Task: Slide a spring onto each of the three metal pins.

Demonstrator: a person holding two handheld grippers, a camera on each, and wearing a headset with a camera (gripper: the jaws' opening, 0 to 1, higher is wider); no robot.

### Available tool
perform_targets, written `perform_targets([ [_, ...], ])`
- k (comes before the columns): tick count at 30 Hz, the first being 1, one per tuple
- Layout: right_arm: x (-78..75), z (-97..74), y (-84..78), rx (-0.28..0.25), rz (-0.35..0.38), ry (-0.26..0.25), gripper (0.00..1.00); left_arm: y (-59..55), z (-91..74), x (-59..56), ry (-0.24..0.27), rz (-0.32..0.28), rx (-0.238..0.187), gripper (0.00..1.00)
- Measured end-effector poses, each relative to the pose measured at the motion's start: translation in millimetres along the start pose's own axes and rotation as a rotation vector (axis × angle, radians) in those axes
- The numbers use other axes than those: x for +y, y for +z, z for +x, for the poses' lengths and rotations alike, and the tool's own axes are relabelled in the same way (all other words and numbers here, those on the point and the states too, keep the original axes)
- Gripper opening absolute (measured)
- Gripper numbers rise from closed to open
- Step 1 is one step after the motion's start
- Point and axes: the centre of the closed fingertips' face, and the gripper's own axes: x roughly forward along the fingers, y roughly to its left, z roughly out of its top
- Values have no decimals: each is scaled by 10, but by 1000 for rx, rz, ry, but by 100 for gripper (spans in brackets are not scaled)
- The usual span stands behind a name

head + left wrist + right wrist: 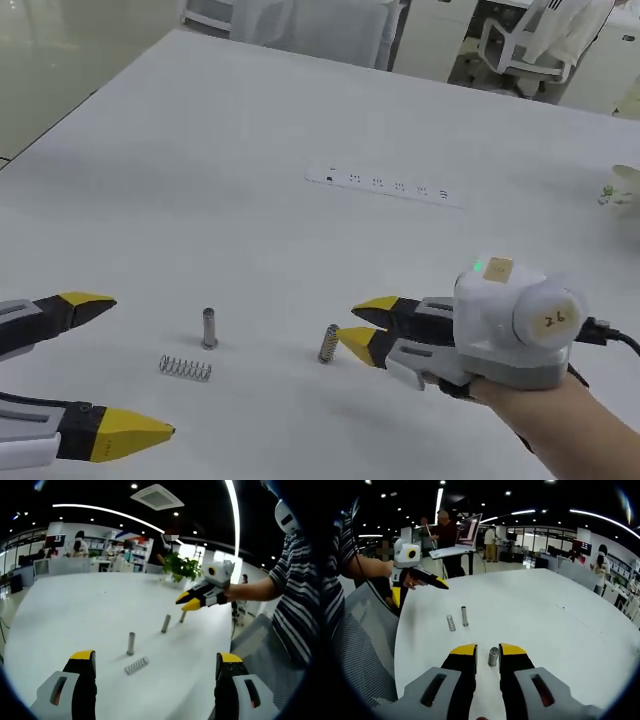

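Observation:
A bare metal pin [209,328] stands upright on the white table [300,120], and a loose spring [185,368] lies just in front of it. To the right stands a second pin with a spring around it [329,343]. My right gripper [365,325] is open, its yellow tips just beside that sprung pin [493,656], which sits in the gap between the jaws without contact. My left gripper [110,365] is wide open at the near left, empty, facing the bare pin [131,643] and the loose spring [136,665]. A further small upright piece [182,616] stands under the right gripper [186,601].
A white power strip [385,185] lies further back on the table. Office chairs [520,45] stand beyond the far edge. A small pale object [620,188] sits at the right edge. People stand around other desks in the background.

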Motion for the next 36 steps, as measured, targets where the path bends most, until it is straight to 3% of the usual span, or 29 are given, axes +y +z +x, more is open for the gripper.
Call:
perform_targets([
  [9,243,-144,-254,22,53,16,15,5,12,-4,-4,-6,-6,96],
  [17,312,-171,-407,50,88,10,15,-18,-12,-9,-2,-9,-6,96],
  [28,372,-64,-325,53,79,29,15,-22,-44,-6,-4,-15,-7,95],
  [36,492,216,-93,35,33,85,15,-29,-53,-24,-8,-15,-2,95],
])
